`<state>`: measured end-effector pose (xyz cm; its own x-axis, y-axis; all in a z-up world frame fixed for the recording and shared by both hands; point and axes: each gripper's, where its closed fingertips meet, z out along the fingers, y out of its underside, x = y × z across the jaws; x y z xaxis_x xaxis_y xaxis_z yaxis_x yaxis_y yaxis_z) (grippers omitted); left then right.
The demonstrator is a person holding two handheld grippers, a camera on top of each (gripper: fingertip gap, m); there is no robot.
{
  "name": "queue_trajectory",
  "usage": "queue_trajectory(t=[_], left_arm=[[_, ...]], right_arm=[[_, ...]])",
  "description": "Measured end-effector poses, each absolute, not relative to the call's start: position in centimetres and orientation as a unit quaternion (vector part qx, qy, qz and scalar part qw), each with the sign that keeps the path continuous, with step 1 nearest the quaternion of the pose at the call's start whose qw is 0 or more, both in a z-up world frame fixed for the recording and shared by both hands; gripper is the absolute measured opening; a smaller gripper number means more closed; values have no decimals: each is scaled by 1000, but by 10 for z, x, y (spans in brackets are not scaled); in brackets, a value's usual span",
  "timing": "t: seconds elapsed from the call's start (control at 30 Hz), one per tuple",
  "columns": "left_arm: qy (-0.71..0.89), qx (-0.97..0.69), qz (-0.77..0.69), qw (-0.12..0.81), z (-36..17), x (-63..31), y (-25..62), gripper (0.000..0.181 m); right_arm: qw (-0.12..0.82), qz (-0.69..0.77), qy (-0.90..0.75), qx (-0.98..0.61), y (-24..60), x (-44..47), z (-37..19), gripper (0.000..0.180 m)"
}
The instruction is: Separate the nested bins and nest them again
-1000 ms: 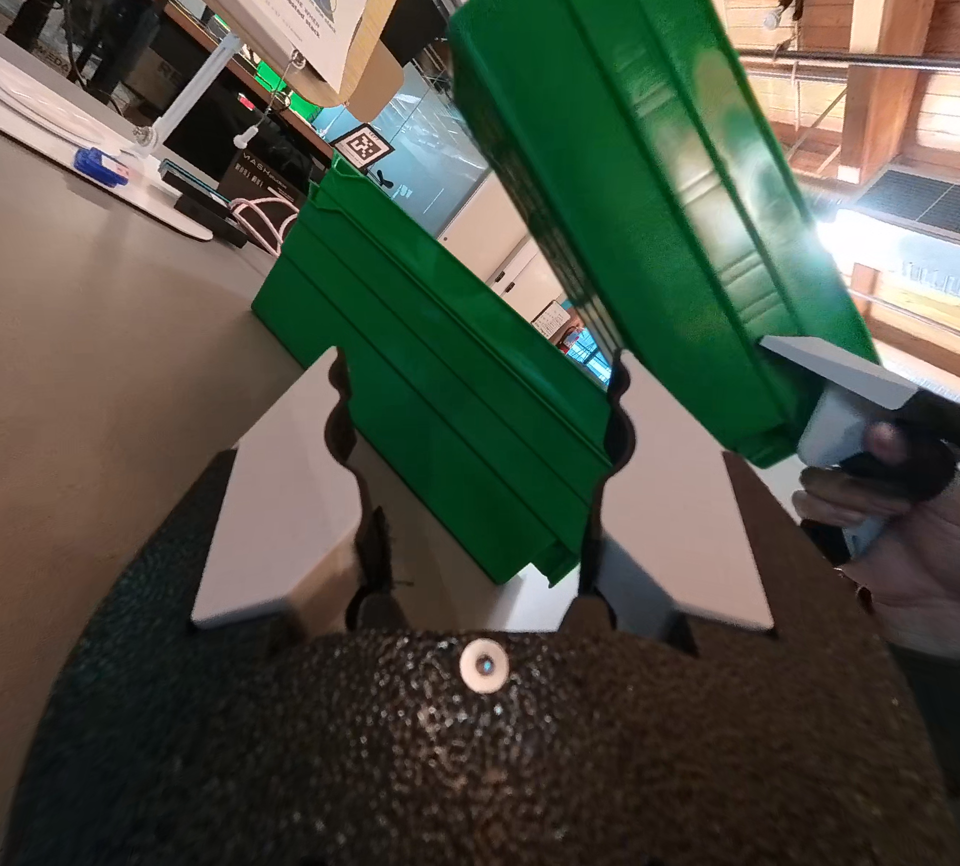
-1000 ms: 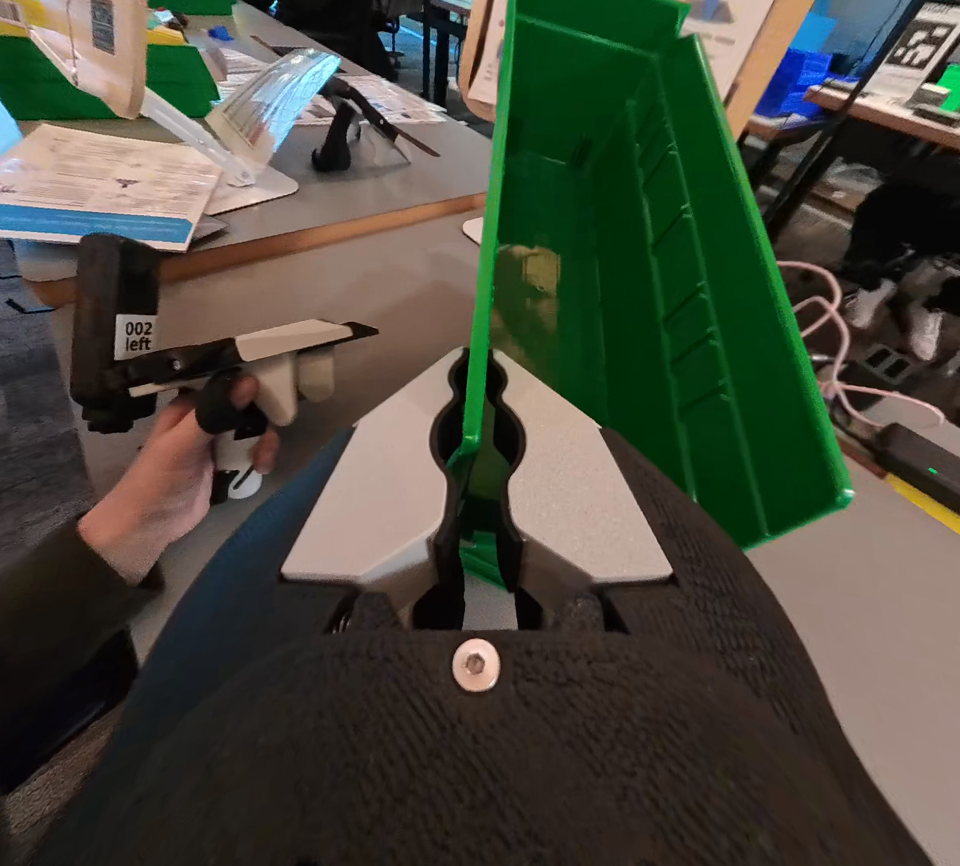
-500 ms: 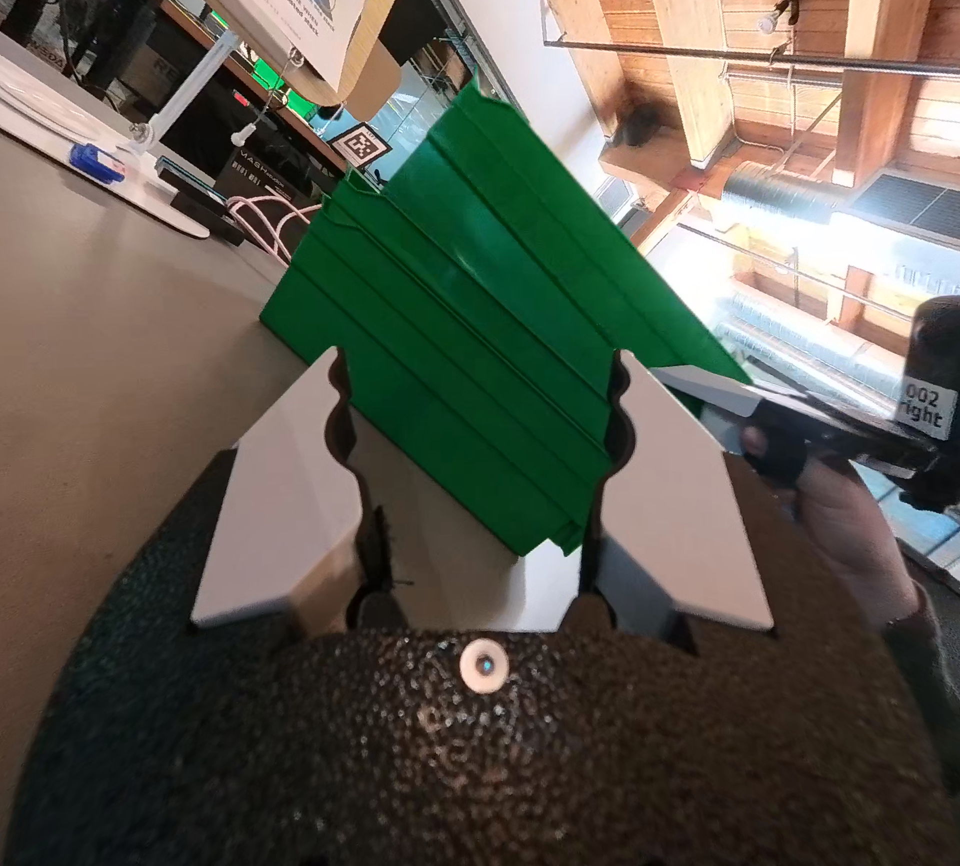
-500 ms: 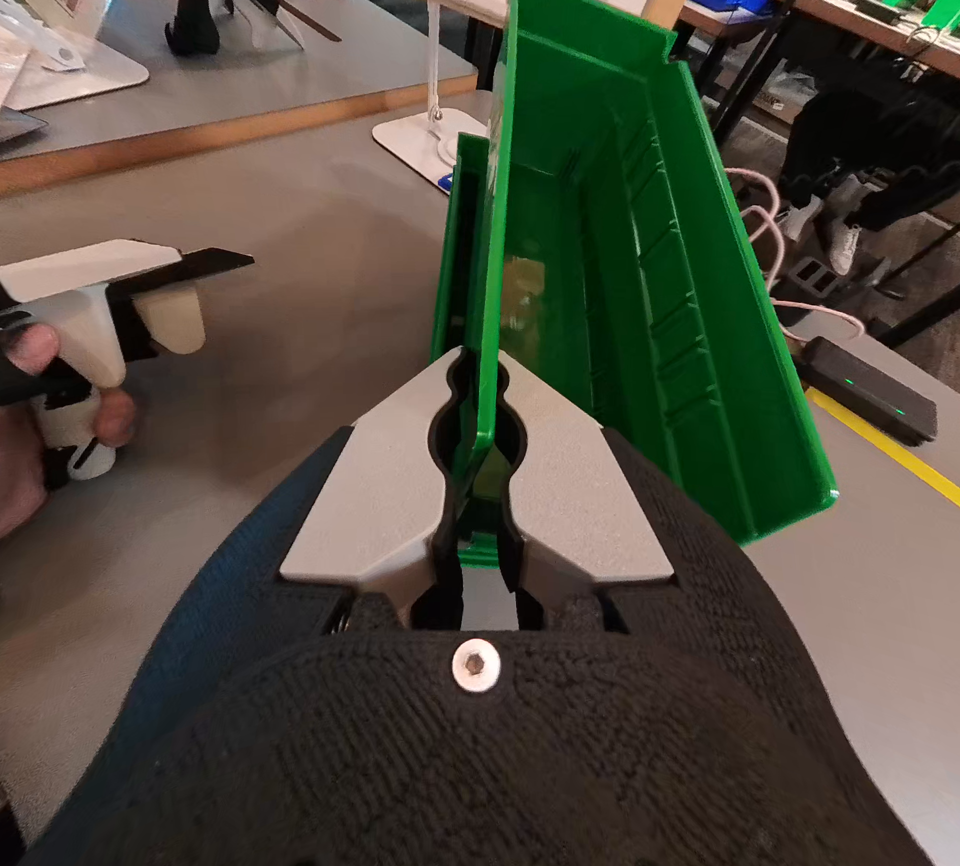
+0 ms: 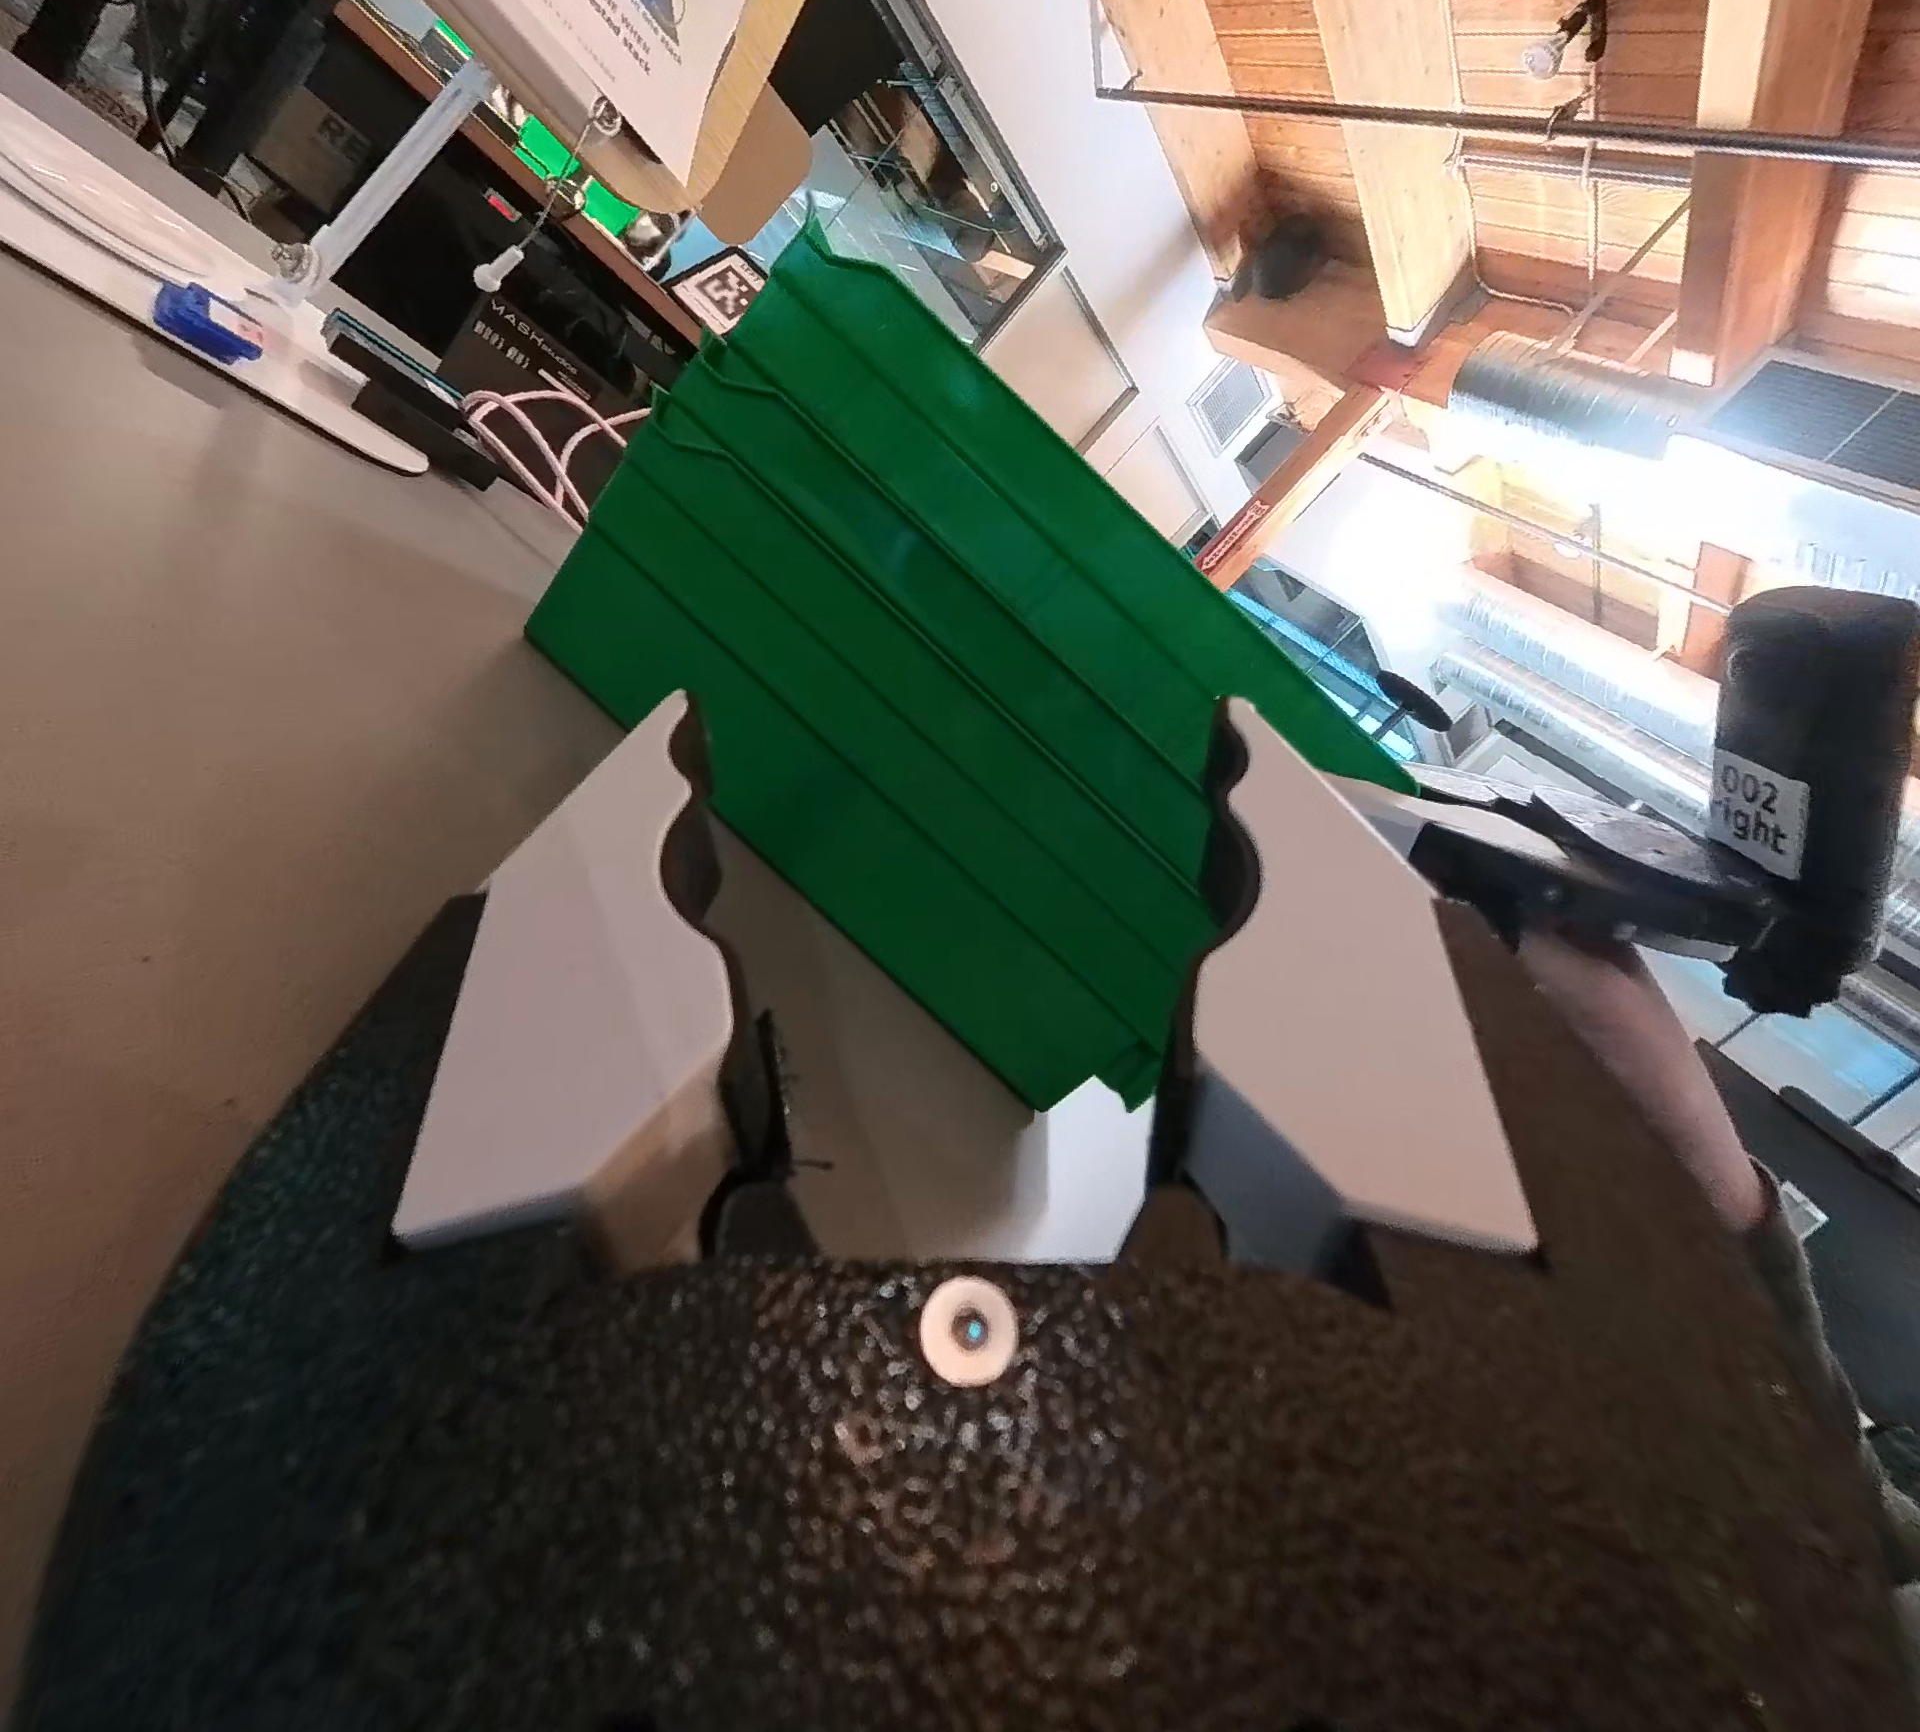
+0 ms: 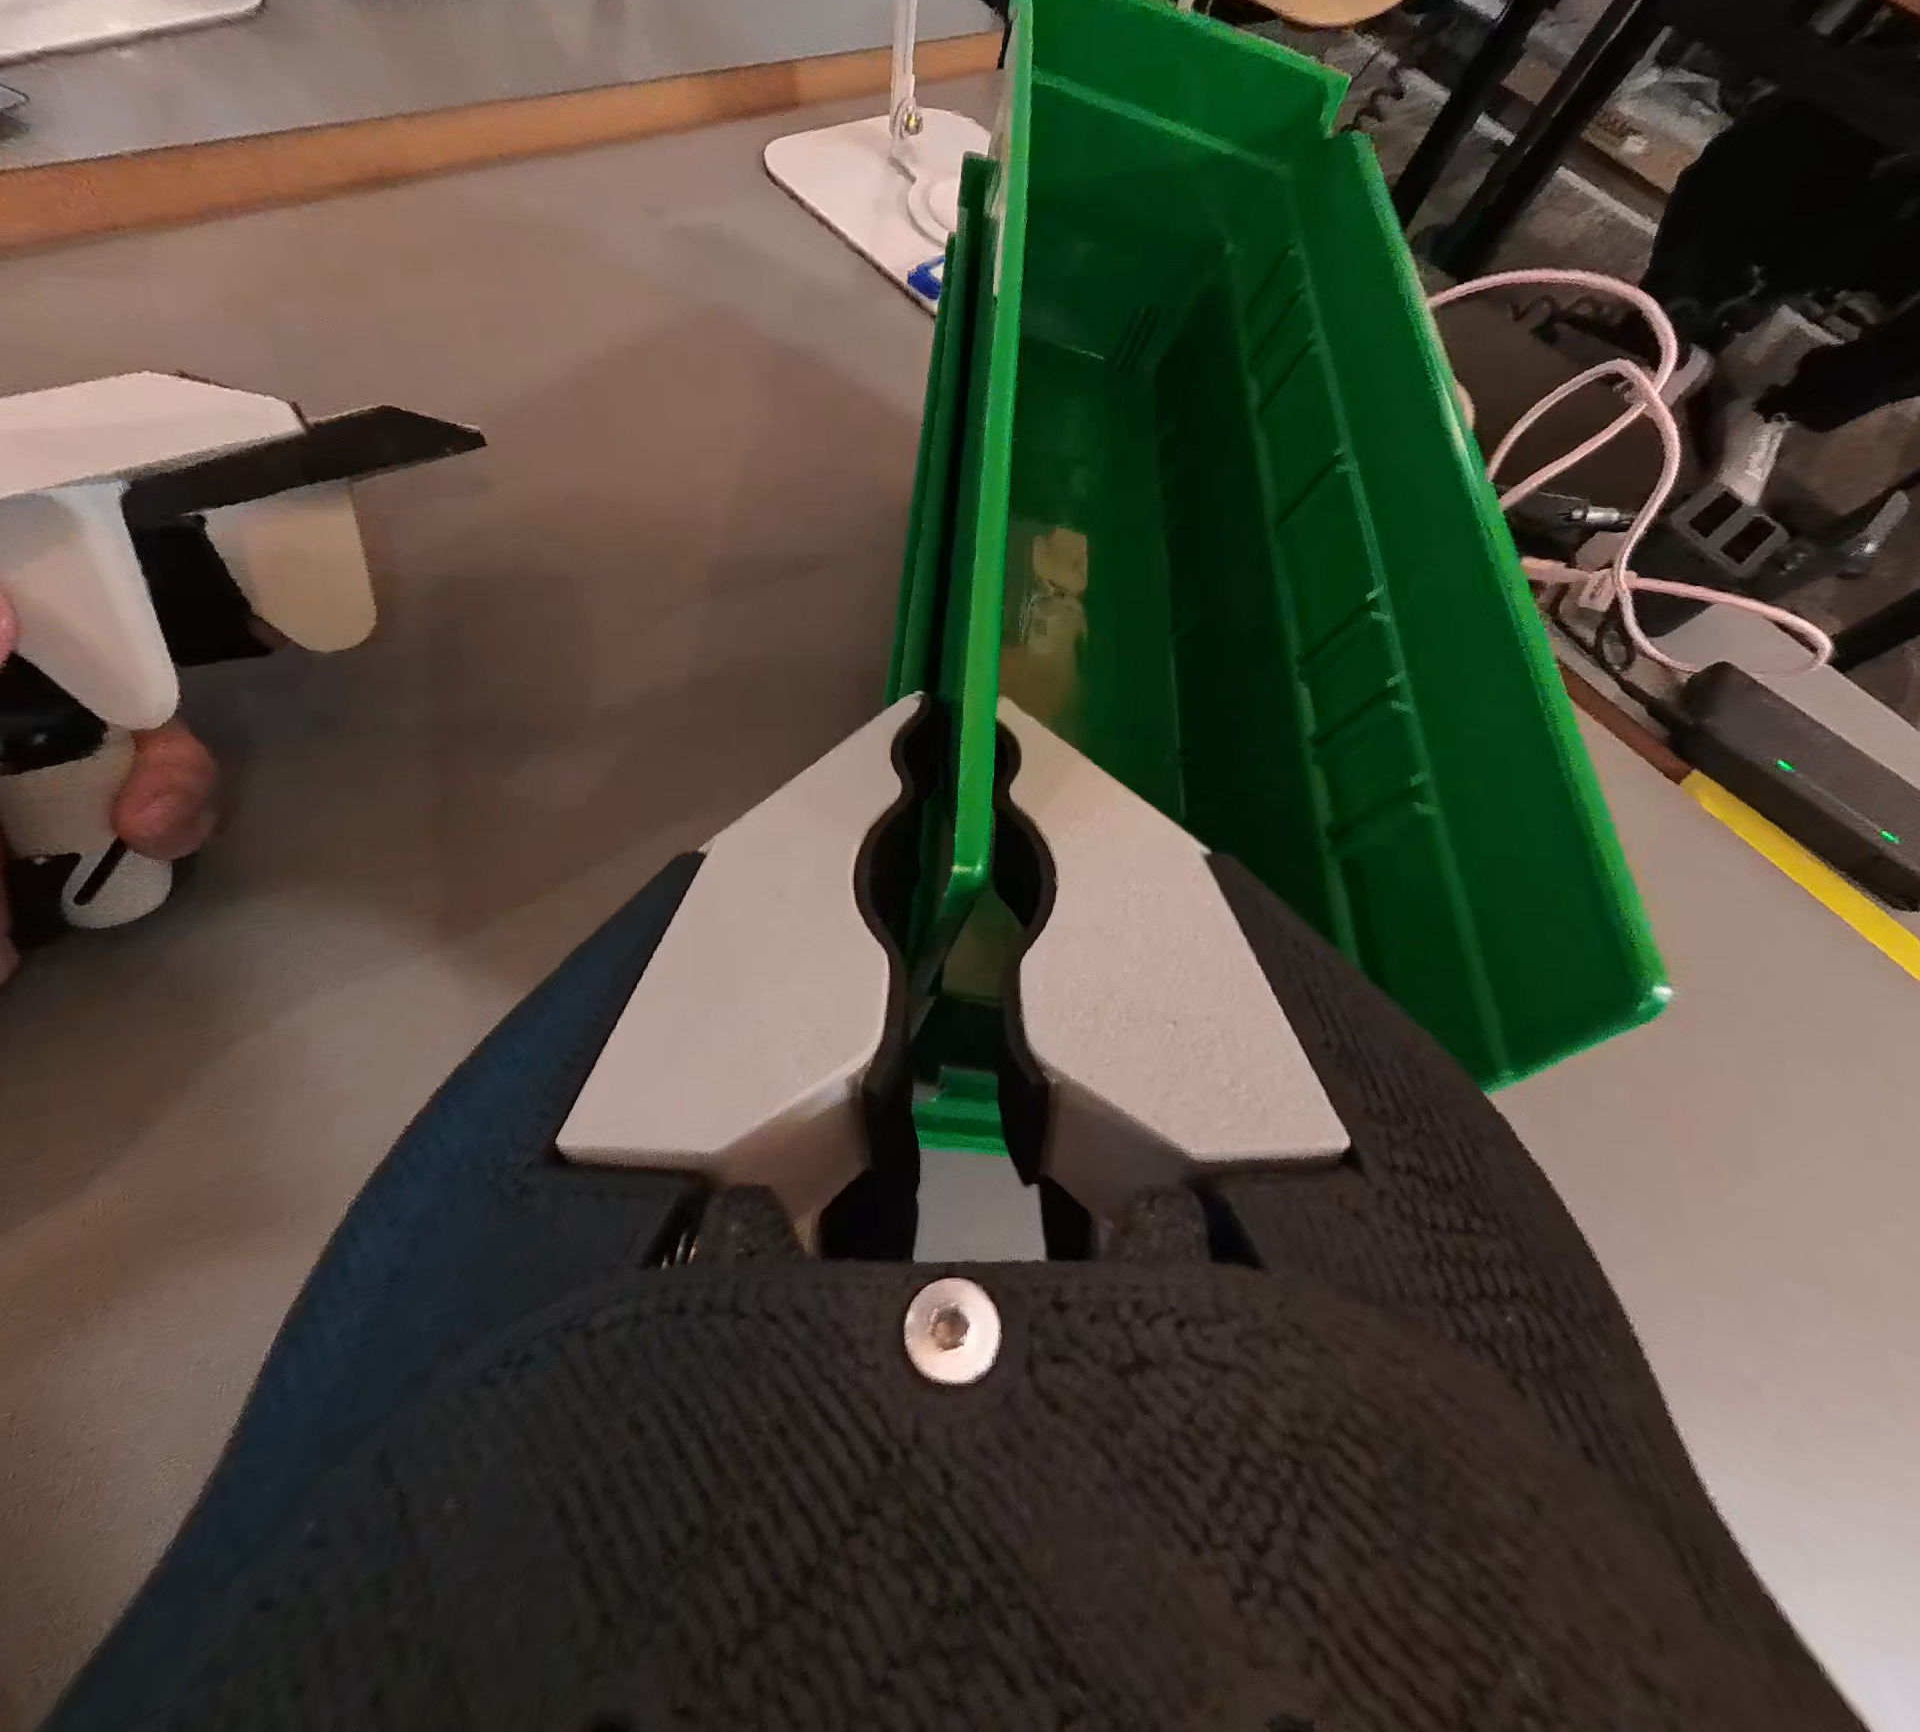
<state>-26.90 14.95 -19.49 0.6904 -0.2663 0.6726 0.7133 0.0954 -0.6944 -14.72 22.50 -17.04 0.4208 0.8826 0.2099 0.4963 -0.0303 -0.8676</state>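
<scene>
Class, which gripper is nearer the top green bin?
Right. The right gripper is shut on the top green bin; the left gripper is open, beside the stack.

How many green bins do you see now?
3 visible: top bin in the right gripper, middle bin and bottom bin nested beneath on the table; others may be hidden.

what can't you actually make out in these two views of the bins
- Left wrist view: the green bin stack shows only outer walls; whether the top bin is fully seated is hidden.
- Left wrist view: the right gripper's fingertips are hidden behind the left gripper's finger.
- Right wrist view: the held top bin hides the bins beneath, so no count.
</scene>
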Motion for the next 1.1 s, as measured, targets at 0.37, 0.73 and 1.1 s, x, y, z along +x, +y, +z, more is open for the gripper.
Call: queue_trajectory(t=[0.37, 0.73, 1.1], left_arm=[[-192, -577, -344, 715, -194, -269, 149, 94], [-193, -581, -339, 714, -195, -269, 150, 94], [-195, -585, -333, 713, -197, -270, 151, 94]], right_arm=[[540, 277, -499, -619, 203, -116, -130, 59], [665, -6, -355, -657, 299, 111, -130, 104], [485, -150, -381, -773, 335, 336, -230, 79]])
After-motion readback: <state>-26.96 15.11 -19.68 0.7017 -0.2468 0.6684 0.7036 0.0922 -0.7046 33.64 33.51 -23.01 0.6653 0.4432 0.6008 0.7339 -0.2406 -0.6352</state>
